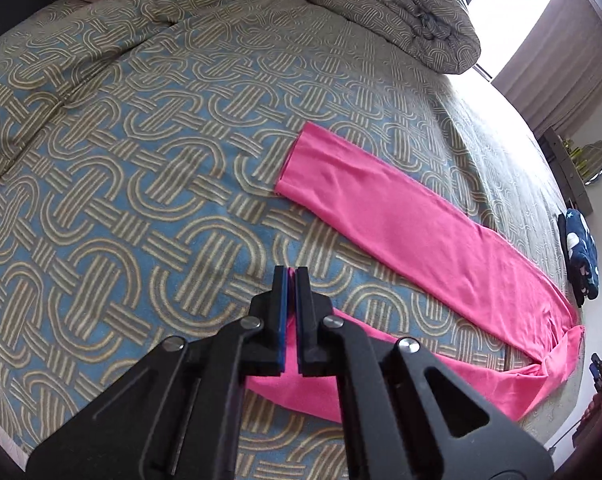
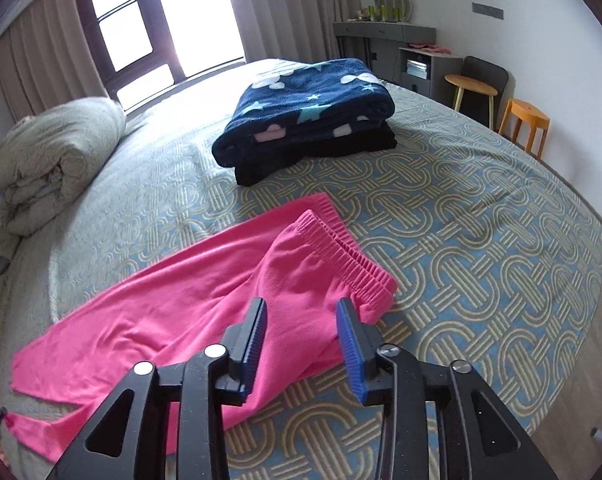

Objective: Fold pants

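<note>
A: Where are the pink pants (image 1: 421,216)?
B: Spread on the patterned bedspread (image 1: 121,160), one leg straight, the other running under the left gripper (image 1: 291,276), which hides that leg's end.
A: Its fingers?
B: Pressed together; whether cloth is pinched cannot be told.
A: The right gripper (image 2: 303,314)?
B: Fingers apart, empty, above the waistband (image 2: 341,248). A folded blanket (image 2: 309,100) lies beyond.
</note>
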{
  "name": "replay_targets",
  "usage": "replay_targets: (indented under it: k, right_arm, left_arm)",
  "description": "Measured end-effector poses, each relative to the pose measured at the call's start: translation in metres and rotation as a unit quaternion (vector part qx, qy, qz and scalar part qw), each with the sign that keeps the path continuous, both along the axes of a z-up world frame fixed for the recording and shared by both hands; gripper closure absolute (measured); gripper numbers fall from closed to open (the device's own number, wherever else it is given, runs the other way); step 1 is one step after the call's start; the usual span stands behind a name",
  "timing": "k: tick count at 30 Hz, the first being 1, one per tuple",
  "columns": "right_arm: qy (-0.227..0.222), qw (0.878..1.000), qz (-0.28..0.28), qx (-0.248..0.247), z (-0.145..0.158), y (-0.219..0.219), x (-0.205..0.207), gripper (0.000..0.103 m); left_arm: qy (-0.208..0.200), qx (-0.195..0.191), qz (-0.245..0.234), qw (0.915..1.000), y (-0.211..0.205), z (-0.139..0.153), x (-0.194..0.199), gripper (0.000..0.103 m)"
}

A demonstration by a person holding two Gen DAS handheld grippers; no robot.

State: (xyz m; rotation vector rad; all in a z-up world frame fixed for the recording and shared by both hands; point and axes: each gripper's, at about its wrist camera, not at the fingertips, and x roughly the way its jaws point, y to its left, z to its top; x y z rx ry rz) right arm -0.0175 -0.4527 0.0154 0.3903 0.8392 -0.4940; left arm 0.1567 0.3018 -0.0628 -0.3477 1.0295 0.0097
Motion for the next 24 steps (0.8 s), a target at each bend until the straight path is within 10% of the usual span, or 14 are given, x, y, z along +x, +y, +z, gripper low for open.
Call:
replay_targets:
  k: [15,17,18,19,20,24]
  right_arm:
    - [0.120,0.983,0.122,-0.069,-0.048,-0.051,0.113,0.024]
    - [0.126,0.983,0.117,-0.068,-0.053,-0.057,0.123,0.025]
    - [0.122,0.984,0.118,-0.059,-0.055,-0.061,0.126,0.029]
    - [0.114,0.985,0.117,-0.051,-0.056,-0.063,0.127,0.072]
    - [0.115,0.986,0.116,-0.038,-0.058,-0.065,0.127,0.085]
    - [0.087,0.991,0.101,-0.034,-0.049,-0.063,0.117,0.085]
  left_arm:
    - [0.055,0.039,0.007,0.9977,-0.010,-0.017,0.019,0.098]
    - [0.066,0.038,0.014,0.9970,-0.010,-0.024,0.022,0.076]
    - [0.070,0.035,0.018,0.9967,-0.010,-0.029,0.024,0.070]
    - [0.074,0.036,0.021,0.9964,-0.010,-0.033,0.025,0.067]
    - [0.079,0.041,0.021,0.9958,-0.011,-0.036,0.026,0.067]
    - [0.068,0.071,0.000,0.9951,-0.022,-0.035,0.024,0.098]
